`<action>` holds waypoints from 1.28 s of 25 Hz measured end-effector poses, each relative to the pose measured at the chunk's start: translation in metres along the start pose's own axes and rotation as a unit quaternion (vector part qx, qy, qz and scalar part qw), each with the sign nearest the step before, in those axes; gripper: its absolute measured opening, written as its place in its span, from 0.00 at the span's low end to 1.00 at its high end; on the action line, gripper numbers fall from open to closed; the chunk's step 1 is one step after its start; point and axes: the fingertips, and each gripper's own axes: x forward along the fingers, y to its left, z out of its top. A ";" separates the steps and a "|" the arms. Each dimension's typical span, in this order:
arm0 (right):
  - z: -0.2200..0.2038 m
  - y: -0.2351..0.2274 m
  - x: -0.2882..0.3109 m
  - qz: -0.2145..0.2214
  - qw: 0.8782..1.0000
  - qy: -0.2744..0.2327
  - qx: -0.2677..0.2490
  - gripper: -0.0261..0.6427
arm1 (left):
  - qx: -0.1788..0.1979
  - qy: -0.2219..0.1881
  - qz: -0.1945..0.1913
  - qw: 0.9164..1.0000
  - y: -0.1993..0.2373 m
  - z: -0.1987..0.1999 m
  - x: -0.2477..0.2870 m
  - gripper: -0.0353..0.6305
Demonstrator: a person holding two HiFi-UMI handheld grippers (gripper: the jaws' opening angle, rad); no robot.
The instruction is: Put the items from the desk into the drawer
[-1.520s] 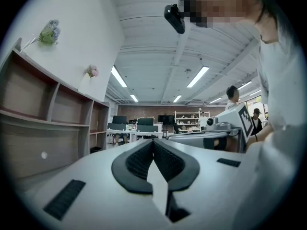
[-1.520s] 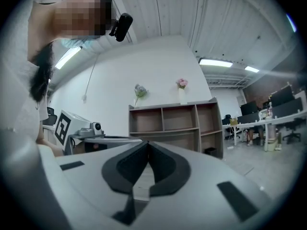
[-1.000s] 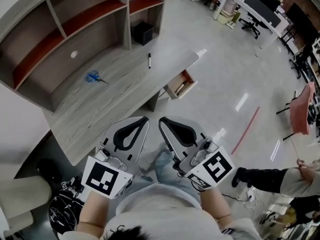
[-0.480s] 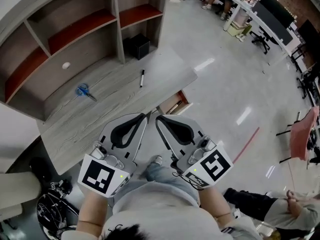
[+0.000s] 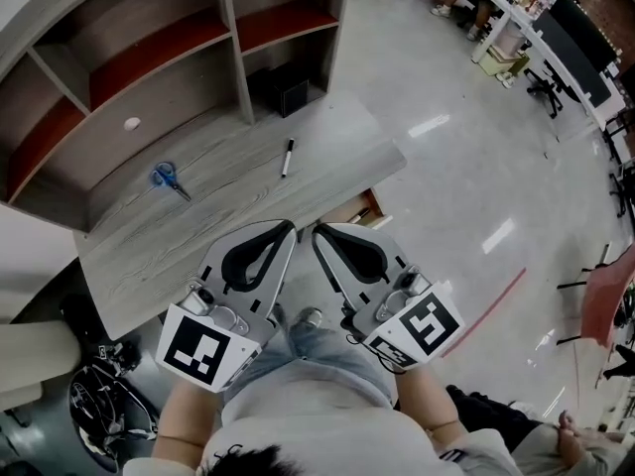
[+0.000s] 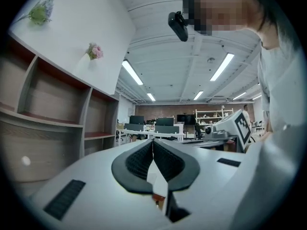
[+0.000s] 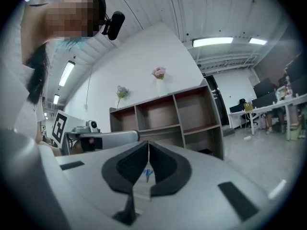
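Note:
Blue-handled scissors (image 5: 164, 177) and a black marker pen (image 5: 288, 157) lie on the grey wooden desk (image 5: 218, 206). A small white object (image 5: 132, 123) sits farther back near the shelf. The drawer (image 5: 355, 210) stands open under the desk's right end, with something inside that I cannot make out. My left gripper (image 5: 289, 225) and right gripper (image 5: 317, 229) hang side by side over the desk's near edge, both shut and empty. The left gripper view shows the left gripper (image 6: 153, 143) with its jaws pressed together. In the right gripper view the right gripper (image 7: 147, 145) is also shut, with the scissors (image 7: 147, 174) seen beyond it.
A shelf unit (image 5: 149, 58) with red-brown boards rises behind the desk. A black box (image 5: 290, 93) stands at the desk's back right. A glossy floor (image 5: 466, 167) spreads to the right, with office desks and chairs (image 5: 526, 28) far off. Dark gear (image 5: 104, 415) lies on the floor at lower left.
The desk has shifted right and nearer in the head view, so the grippers now overlap its near edge and the drawer. Both grippers stayed shut and side by side.

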 end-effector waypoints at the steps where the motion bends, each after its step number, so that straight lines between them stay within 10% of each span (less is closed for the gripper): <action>1: -0.003 -0.005 0.004 -0.002 1.000 0.002 0.004 0.06 | -0.003 0.005 -0.001 1.000 0.005 -0.003 0.003 0.07; 20: -0.024 -0.098 0.123 -0.113 0.992 0.033 0.038 0.06 | -0.015 0.030 -0.097 0.995 0.136 -0.015 0.074 0.07; 32: -0.111 -0.163 0.169 -0.210 0.966 0.110 0.103 0.06 | -0.057 0.058 -0.167 0.983 0.179 -0.059 0.101 0.07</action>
